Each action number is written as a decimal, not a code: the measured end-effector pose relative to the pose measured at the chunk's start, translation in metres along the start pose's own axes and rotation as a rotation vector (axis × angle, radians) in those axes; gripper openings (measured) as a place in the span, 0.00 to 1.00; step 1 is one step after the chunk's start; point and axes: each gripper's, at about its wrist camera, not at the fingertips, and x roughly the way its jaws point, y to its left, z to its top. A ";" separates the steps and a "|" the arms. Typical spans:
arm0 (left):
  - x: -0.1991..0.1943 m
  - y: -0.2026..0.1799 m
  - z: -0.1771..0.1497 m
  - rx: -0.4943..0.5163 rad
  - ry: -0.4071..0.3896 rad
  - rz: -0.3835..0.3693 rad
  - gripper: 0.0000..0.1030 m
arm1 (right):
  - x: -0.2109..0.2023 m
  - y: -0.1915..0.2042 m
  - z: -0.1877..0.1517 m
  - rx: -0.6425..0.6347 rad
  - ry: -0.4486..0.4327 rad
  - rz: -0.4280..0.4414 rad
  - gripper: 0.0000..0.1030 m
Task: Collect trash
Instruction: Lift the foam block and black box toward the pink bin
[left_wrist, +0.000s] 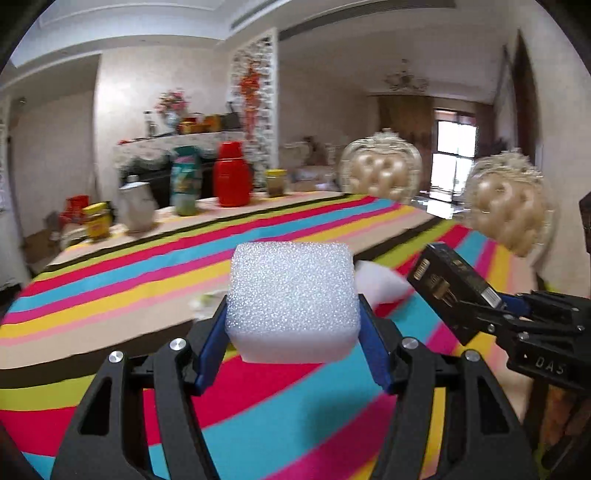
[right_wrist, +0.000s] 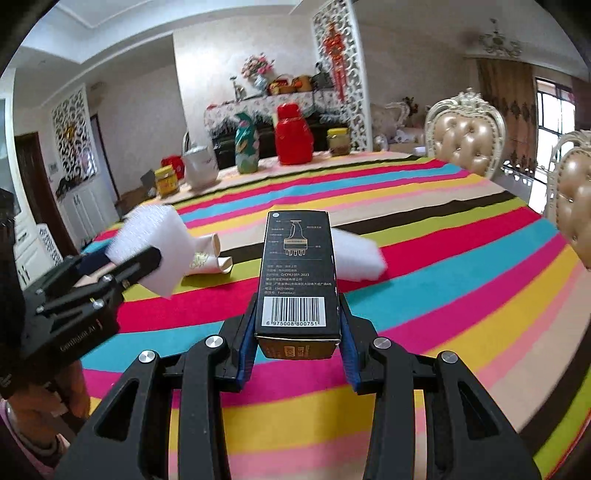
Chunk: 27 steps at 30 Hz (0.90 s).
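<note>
Ahead of your right gripper (right_wrist: 298, 325), the black box (right_wrist: 297, 269) hides part of the white foam piece (right_wrist: 356, 258) lying behind it. Left of that claw, the crumpled paper's (right_wrist: 212, 254) print is unreadable.

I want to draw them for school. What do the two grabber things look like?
Both the left gripper and the right gripper are black frames with cut-out holes, shiny silver round bolts and blue finger pads. Each has small white lettering on its side.
</note>
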 end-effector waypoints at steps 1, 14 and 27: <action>-0.002 -0.009 0.000 0.021 0.001 -0.018 0.61 | -0.007 -0.004 -0.002 0.006 -0.006 -0.008 0.37; -0.036 -0.095 -0.012 0.154 0.029 -0.083 0.61 | -0.091 -0.067 -0.045 0.090 -0.036 -0.057 0.37; -0.097 -0.136 -0.020 0.148 0.011 -0.079 0.61 | -0.148 -0.071 -0.071 -0.015 -0.085 -0.085 0.37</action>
